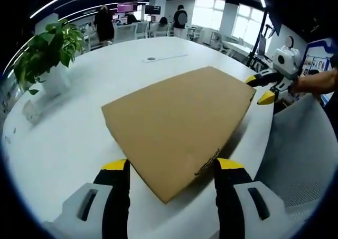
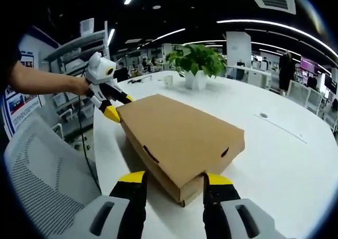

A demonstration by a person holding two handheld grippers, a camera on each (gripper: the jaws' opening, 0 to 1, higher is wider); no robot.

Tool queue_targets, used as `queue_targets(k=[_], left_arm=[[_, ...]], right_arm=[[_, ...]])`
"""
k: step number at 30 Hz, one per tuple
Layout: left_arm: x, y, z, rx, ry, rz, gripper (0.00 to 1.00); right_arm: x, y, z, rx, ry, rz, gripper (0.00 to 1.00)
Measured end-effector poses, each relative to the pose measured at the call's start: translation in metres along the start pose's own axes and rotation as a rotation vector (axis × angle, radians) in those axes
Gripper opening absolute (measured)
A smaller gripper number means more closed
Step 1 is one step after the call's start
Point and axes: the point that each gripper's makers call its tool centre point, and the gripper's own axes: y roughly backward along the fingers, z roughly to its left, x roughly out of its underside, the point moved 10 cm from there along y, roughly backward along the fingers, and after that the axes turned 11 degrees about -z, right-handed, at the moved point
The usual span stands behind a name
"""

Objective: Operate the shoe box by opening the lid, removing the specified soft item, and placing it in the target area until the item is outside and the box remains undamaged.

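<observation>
Sitting shut on the white round table, the brown cardboard shoe box has its lid down flat, and you have one gripper at each of two opposite corners. In the left gripper view your left gripper has its jaws spread wide, yellow-tipped fingers on either side of the near box corner, which points between them; the pads look just beside the cardboard, contact not clear. Same view, your right gripper comes in at the far right corner of the box, jaws apart, tips at the box edge, a hand behind it. In the right gripper view the right gripper also stands wide, jaws flanking the near corner of the box, side slots visible on the box wall. There the left gripper shows at the far left corner, jaws parted around that corner, held by an arm from the left. A potted green plant in a white pot stands on the table well apart from the box, same plant beyond it in the right gripper view. A grey mesh chair sits beside the table edge. People stand far back in the office. Soft item not visible, box closed.
</observation>
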Motion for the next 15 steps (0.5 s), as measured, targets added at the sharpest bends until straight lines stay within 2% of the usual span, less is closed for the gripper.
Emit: queue_targets(k=[6, 15], left_arm=[[-0.005, 0.007, -0.003, -0.003, 0.030, -0.045, 0.67], [-0.011, 0.011, -0.008, -0.019, 0.047, -0.077, 0.70]], right_arm=[[-0.008, 0.004, 0.000, 0.003, 0.001, -0.017, 0.38], [-0.018, 0.007, 0.002, 0.024, -0.010, -0.037, 0.38]])
